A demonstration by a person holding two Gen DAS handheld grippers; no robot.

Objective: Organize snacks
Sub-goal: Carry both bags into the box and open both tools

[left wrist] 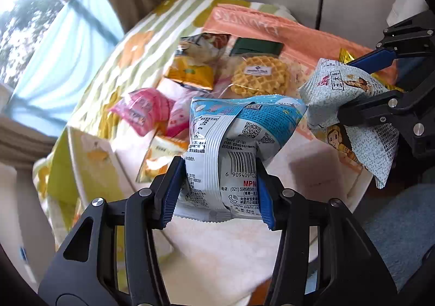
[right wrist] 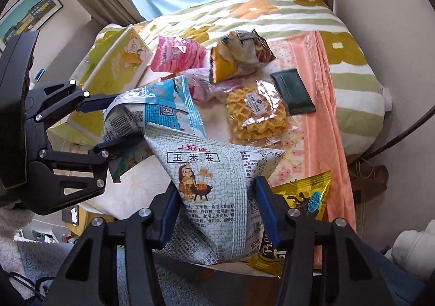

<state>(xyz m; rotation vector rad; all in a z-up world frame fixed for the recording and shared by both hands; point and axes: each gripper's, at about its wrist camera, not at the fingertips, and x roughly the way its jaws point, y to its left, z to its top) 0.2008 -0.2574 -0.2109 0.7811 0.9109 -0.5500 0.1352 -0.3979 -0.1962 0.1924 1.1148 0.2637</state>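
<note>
The left claw [left wrist: 216, 186] is squeezed tight on a blue and white snack bag [left wrist: 239, 148]. Its blue pads [left wrist: 171, 189] press both sides of the bag, and the bag is up off the table. In the left view this bag sits at 6 o'clock.

The right claw [right wrist: 217, 208] is closed on a grey snack bag [right wrist: 212, 178] with a cartoon kid and a grill on it. Its pads [right wrist: 267, 210] pinch the bag from both sides, and the bag is bent into a pointy shape. In the left view the grey bag is at 3 o'clock, just beside the blue one.

More snacks lie on a table with a flowery cloth [right wrist: 272, 17] and an orange cloth [right wrist: 326, 83]. In the right view a waffle pack [right wrist: 255, 113] is near the middle. A dark green packet [right wrist: 292, 91] lies just beside it at 2 o'clock. An orange chip bag [right wrist: 231, 61] and a pink bag [right wrist: 176, 54] are at 12 o'clock. A yellow box [right wrist: 119, 66] with a bear on it is at 10 o'clock. A yellow candy bag [right wrist: 307, 194] peeks out at 5 o'clock under the right claw
</note>
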